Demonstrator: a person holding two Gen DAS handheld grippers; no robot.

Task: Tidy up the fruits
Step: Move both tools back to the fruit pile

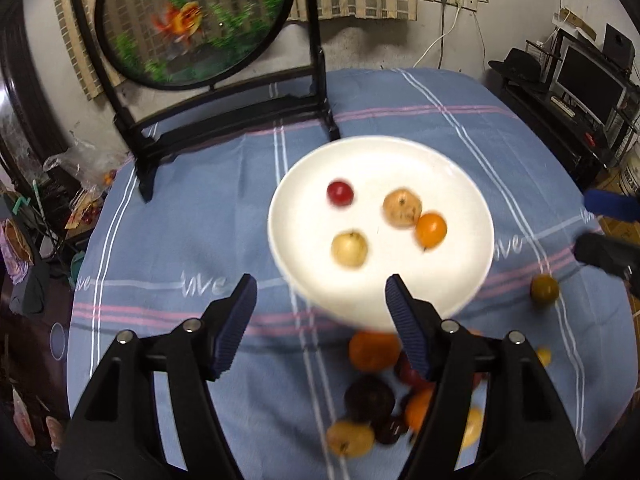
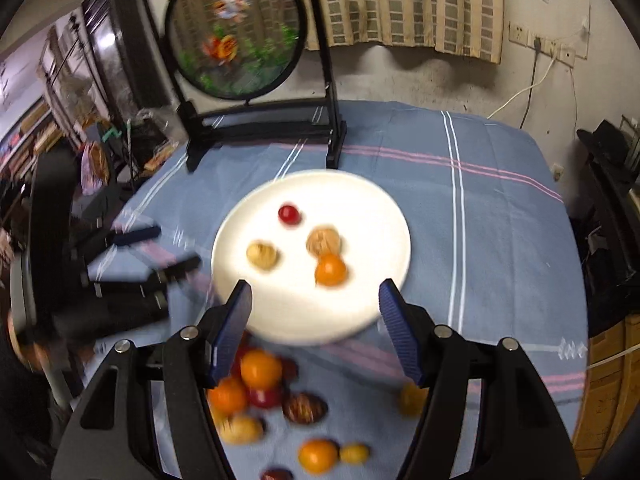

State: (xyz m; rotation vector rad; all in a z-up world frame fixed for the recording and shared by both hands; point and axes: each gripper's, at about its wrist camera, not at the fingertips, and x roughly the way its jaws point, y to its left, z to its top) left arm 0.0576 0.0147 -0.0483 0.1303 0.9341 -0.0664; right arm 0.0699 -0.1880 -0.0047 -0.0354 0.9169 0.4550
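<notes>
- Fruits wait in two places: four on the white plate (image 1: 304, 184) and a loose cluster on the worktop (image 1: 440, 120) in front of it.
- My left tongs (image 1: 320, 304) are spread wide and hold nothing; they hang over the near rim of the plate.
- My right tongs (image 2: 314, 308) are likewise spread and empty, also over the plate's near edge.
- On the plate I see a small red fruit (image 1: 340, 193), a pale yellow fruit (image 1: 349, 249), and a tan fruit (image 1: 402, 208) touching a small orange fruit (image 1: 431, 230).
- The loose cluster (image 2: 260, 392) lies just below the plate: oranges, dark red and brownish pieces, yellow ones, partly hidden by my fingers.
- One olive-yellow fruit (image 1: 544, 289) sits apart from the cluster, near the right tongs as the left camera sees them.
- A blue striped cloth (image 2: 500, 240) covers the worktop.
- Beyond the plate stands a round goldfish screen (image 1: 192, 20) in a black frame.
</notes>
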